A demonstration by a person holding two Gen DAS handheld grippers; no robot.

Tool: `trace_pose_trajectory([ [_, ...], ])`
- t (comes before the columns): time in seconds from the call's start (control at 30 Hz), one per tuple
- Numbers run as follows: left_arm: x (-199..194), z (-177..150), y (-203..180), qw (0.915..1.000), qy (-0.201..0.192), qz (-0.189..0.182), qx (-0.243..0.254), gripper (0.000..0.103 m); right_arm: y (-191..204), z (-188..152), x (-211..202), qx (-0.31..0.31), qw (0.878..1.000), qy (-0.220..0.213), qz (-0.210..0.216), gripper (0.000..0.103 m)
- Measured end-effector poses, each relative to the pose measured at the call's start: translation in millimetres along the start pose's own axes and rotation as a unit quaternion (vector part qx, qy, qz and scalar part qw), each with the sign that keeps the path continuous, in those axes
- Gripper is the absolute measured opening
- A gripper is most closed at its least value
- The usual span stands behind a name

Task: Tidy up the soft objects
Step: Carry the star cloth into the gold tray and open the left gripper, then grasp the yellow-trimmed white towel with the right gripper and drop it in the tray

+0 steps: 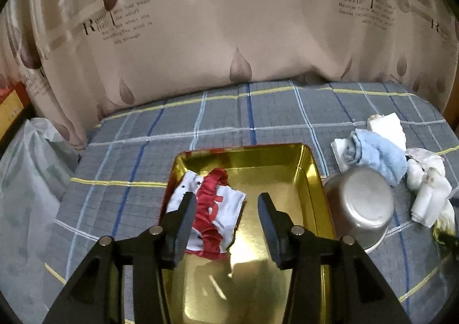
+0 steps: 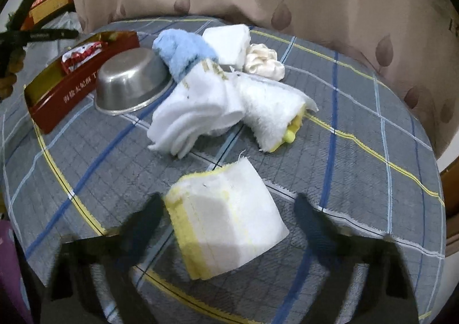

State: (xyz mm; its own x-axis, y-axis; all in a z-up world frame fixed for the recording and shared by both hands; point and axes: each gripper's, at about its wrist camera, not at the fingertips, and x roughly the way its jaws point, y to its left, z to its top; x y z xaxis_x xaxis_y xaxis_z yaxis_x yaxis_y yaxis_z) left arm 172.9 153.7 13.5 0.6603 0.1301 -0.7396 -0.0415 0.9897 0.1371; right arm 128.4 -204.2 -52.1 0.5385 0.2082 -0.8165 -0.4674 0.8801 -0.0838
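A red-and-white cloth (image 1: 212, 209) lies in the left part of a gold-lined tray (image 1: 287, 157) with red outer walls (image 2: 71, 100). My left gripper (image 1: 226, 196) hangs open just above it, nothing pinched. In the right wrist view a folded white-and-yellow cloth (image 2: 226, 220) lies on the plaid sheet between the blurred fingers of my right gripper (image 2: 229, 199). The left finger is near its edge, the right finger stands apart, so the jaws are open. Behind it lies a pile: white cloths (image 2: 200, 106), a white-yellow towel (image 2: 275, 111), a blue towel (image 2: 183, 51).
An upturned steel bowl (image 1: 361, 206) sits right of the tray, touching the blue towel (image 1: 375, 154). A cream scrunchie (image 2: 264, 62) and a folded white cloth (image 2: 229, 42) lie at the back. A printed curtain (image 1: 200, 37) bounds the bed; a plastic bag (image 1: 25, 169) sits left.
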Motion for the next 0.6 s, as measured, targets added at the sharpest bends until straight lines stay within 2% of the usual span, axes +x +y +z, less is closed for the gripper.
trace_pose_trajectory([
  [0.07,-7.3,-1.3,1.5,1.0000,-0.003,0.003,-0.005,0.045,0.0,-1.6,4.8,-0.002,1.000,0.018,0.010,0.064],
  [0.23,-38.6,-15.1,14.2,0.9976,-0.013,0.007,-0.068,0.045,0.3,-3.7,-2.7,-0.010,1.000,0.005,0.003,0.050],
  [0.37,-73.4,-37.1,24.4,0.9934,-0.029,0.026,-0.108,0.045,-0.1,-3.5,-18.2,0.006,1.000,-0.012,0.005,0.048],
  [0.5,-106.5,-65.9,29.2,0.9870,-0.038,0.068,-0.140,0.046,14.4,7.0,-48.0,0.013,0.998,-0.044,0.032,0.048],
  [0.6,-123.9,-94.4,34.4,0.9810,-0.032,0.092,-0.168,0.046,33.9,32.6,-73.2,0.012,0.994,-0.078,0.076,0.048],
])
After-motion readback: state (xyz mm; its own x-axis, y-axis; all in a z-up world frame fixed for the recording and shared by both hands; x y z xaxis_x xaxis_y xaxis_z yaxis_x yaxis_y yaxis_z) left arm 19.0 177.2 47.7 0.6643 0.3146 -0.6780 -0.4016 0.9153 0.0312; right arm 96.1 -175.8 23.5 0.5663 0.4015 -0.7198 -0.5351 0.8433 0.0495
